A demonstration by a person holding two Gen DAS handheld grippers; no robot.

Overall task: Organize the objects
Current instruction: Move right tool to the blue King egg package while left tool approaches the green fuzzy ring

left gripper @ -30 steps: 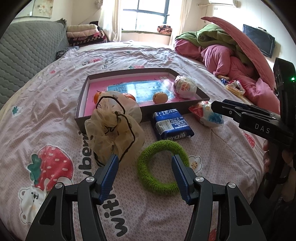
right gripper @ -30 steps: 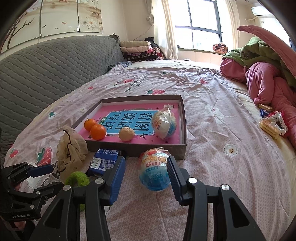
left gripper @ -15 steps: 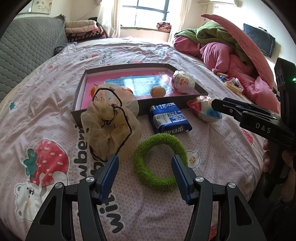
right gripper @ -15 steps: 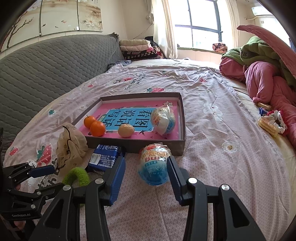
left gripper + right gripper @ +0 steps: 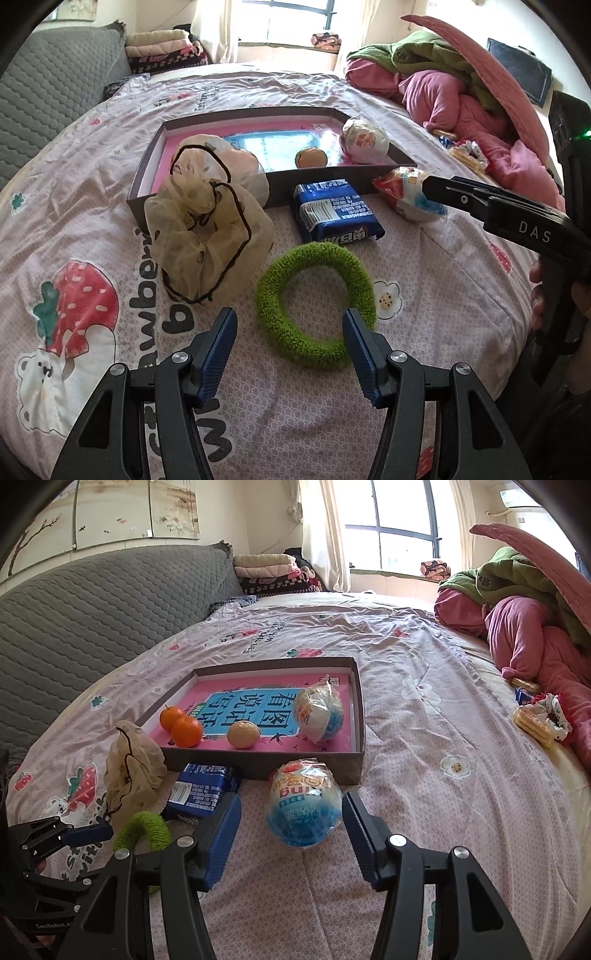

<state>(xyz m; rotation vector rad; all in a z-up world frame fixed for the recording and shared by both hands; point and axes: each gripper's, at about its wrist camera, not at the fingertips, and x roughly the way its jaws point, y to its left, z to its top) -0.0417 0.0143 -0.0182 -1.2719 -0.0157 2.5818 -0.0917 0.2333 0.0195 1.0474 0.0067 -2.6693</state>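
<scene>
I observe my left gripper [image 5: 288,326] spread wide and empty over the green ring [image 5: 316,304] lying flat near the bedspread's [image 5: 424,369] front edge, and my right gripper [image 5: 290,821] wide, straddling the wrapped egg [image 5: 303,806], its red end toward the box [image 5: 360,716].

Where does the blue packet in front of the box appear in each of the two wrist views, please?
Left wrist: blue packet sits centre, above the green ring.
Right wrist: blue packet lies lower left, partly behind one finger.
Shared landmark: the box's front wall just behind it.
</scene>
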